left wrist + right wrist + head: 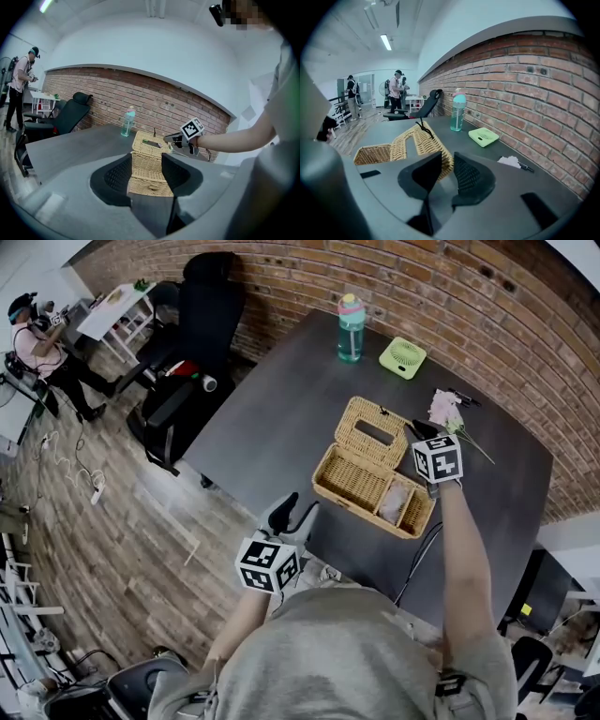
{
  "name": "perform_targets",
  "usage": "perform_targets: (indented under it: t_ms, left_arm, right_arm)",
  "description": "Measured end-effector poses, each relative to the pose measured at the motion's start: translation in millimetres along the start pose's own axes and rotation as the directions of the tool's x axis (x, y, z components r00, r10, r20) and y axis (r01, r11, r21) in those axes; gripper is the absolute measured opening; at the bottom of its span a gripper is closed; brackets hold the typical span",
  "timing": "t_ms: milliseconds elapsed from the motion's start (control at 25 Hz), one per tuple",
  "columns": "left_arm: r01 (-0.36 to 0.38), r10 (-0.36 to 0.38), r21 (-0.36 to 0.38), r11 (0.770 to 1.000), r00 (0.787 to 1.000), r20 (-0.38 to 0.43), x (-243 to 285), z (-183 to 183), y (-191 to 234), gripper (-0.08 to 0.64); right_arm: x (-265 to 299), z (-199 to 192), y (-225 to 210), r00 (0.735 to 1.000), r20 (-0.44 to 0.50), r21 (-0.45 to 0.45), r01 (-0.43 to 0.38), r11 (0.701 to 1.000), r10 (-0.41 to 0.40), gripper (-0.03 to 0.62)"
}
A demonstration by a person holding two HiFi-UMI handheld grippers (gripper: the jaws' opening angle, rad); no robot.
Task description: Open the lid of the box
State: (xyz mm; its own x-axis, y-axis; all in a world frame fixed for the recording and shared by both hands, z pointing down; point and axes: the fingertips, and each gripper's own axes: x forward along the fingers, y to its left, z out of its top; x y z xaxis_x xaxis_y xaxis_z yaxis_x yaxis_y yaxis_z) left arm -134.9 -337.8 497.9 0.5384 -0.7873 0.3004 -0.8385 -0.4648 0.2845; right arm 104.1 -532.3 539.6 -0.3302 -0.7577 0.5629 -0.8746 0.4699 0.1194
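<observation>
The left gripper (292,512) is being held wide and empty, with the wicker box (361,512) well ahead of it and not being braced, so the box is being left free to slide or tip. The raised lid (417,140) is being kept at the tips of the right gripper (447,171), whose narrow jaws appear to be pinching its corner. With so slight a hold, the lid is being risked to a slip and a fall shut.

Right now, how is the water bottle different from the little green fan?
The bottle stands upright and tall; the fan lies flat and low. The bottle is see-through teal with a pink cap; the fan is pale green and squarish. Both sit close together on the dark table.
</observation>
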Motion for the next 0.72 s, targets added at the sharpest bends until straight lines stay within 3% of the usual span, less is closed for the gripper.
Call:
perform_targets:
  t_ms: [720]
  left_arm:
    - [-0.010,0.010,0.001,1.000,1.000,-0.008,-7,-6,-4,0.196]
  right_arm:
    - [16,-17,-7,0.998,-0.041,0.077,0.039,0.996,-0.036,0.083]
